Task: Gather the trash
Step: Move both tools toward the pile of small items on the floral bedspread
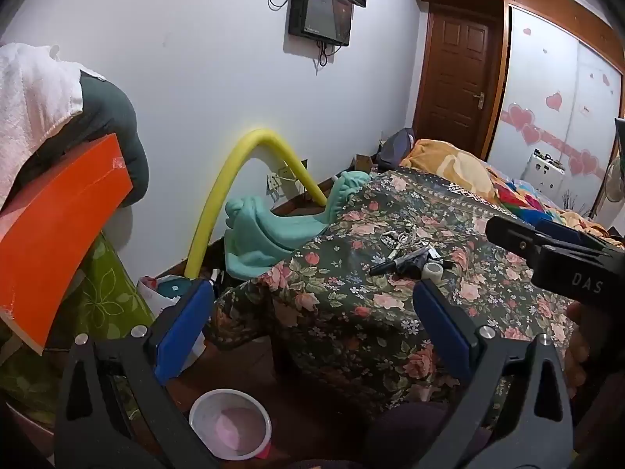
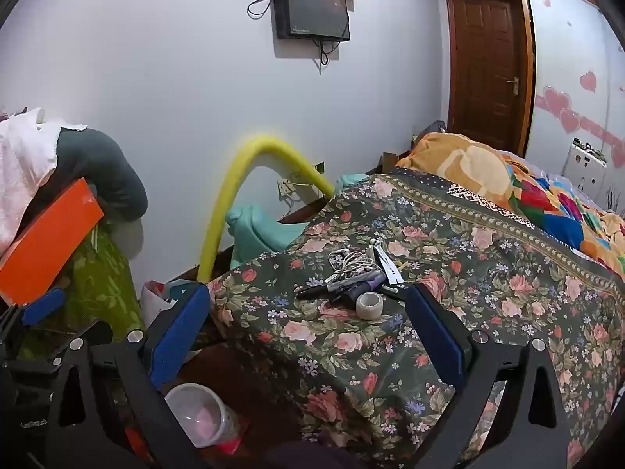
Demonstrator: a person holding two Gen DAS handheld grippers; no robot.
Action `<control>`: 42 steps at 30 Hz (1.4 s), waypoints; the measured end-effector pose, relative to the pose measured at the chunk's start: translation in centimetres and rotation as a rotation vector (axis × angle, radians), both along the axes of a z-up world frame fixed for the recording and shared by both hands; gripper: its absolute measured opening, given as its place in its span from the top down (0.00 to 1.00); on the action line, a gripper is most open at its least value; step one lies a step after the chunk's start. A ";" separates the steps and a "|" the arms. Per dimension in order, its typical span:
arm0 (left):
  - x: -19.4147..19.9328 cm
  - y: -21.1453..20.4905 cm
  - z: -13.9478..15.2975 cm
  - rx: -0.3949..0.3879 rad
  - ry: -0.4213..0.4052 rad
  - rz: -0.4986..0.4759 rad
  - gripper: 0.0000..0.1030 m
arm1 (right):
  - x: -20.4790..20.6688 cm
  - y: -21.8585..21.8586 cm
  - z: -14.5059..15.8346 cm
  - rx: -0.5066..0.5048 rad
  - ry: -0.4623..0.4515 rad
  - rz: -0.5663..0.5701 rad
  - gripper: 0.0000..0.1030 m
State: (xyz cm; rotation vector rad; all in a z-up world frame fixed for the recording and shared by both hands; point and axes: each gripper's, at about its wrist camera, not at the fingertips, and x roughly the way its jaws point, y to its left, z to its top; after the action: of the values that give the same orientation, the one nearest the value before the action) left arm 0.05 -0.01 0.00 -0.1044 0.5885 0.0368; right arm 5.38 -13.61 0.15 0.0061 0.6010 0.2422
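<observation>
both the left gripper (image 1: pixel 312 324) and the right gripper (image 2: pixel 308 324) are held wide open, with nothing gripped. a black marker (image 2: pixel 317 290) is laid on the floral bedspread (image 2: pixel 351 351) beside a tape roll (image 2: pixel 370 305), its long axis directed left-right, tip leftward.

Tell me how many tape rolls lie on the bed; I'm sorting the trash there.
1. The tape roll stands on the floral bedspread, at the near edge of the small pile with the marker and cables. More may hide under it.
</observation>
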 end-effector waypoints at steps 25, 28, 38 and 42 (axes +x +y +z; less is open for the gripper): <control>-0.3 0.1 0.0 0.023 0.003 0.001 0.00 | -0.7 0.1 0.6 0.001 0.008 0.000 0.04; -0.3 0.1 -0.1 0.025 0.004 0.003 0.00 | -0.6 0.2 0.5 0.006 0.020 0.003 0.04; -0.6 0.3 -0.4 0.030 0.006 0.015 0.00 | -0.5 0.5 0.0 0.026 0.046 0.018 0.04; -0.6 0.6 -0.4 0.033 0.008 0.017 0.00 | -0.5 0.6 -0.2 0.027 0.051 0.022 0.04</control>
State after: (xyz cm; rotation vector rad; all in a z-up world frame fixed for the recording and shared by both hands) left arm -0.58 0.55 -0.44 -0.0775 0.5949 0.0639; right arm 4.85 -12.96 -0.06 0.0320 0.6485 0.2723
